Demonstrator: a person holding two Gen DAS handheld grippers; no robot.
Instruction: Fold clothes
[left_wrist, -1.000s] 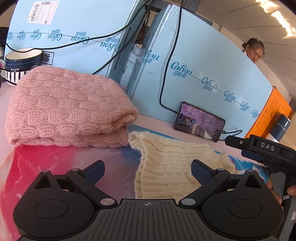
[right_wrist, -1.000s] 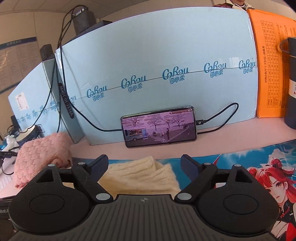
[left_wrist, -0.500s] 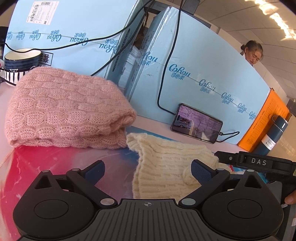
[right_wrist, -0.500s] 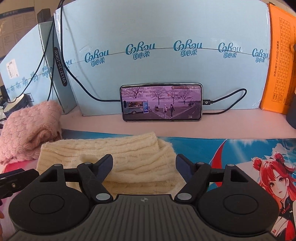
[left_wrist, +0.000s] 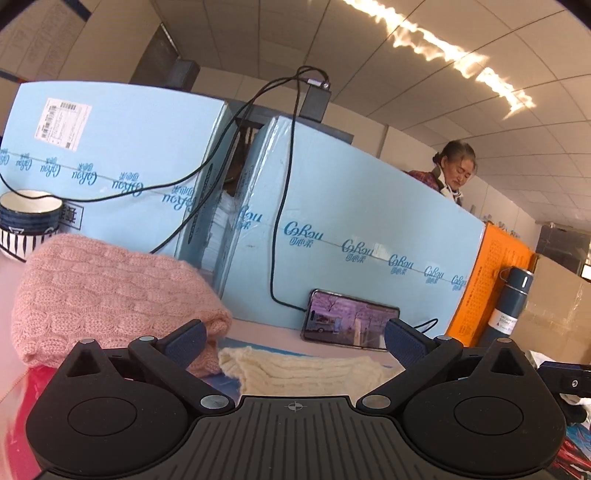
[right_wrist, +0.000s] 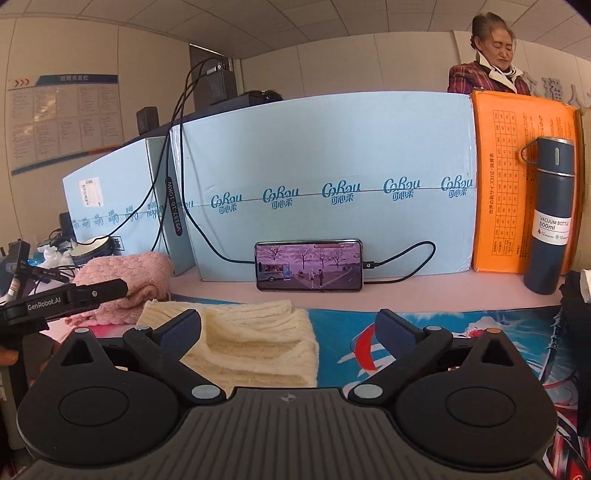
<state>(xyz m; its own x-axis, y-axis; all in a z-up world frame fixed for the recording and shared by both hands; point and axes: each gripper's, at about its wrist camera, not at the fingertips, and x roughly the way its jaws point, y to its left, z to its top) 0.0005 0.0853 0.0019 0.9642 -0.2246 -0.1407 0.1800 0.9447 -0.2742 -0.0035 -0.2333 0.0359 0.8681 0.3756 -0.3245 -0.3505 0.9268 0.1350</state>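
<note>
Both tools have pulled back from the cream knit (right_wrist: 255, 343), now folded on the worktop (right_wrist: 424, 295) before the phone (right_wrist: 308, 266). The right tool (right_wrist: 288, 332) points slightly downward, jaws opening, nothing between them. The left tool (left_wrist: 295, 341) is near level, spread and empty; the pink knit (left_wrist: 107, 291) lies left of the phone.

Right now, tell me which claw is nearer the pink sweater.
Left. The left claw sits just beside the pink sweater; the right claw, jaws opening, is farther off, over the cream sweater.

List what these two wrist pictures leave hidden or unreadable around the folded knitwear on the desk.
- Cream sweater: near edge hidden by the right gripper body, right wrist view.
- Pink sweater: near corner covered by a finger of the left gripper, left wrist view.
- Wall notice: print too small, right wrist view.
- Bowl: cut by the left edge, left wrist view.
</note>
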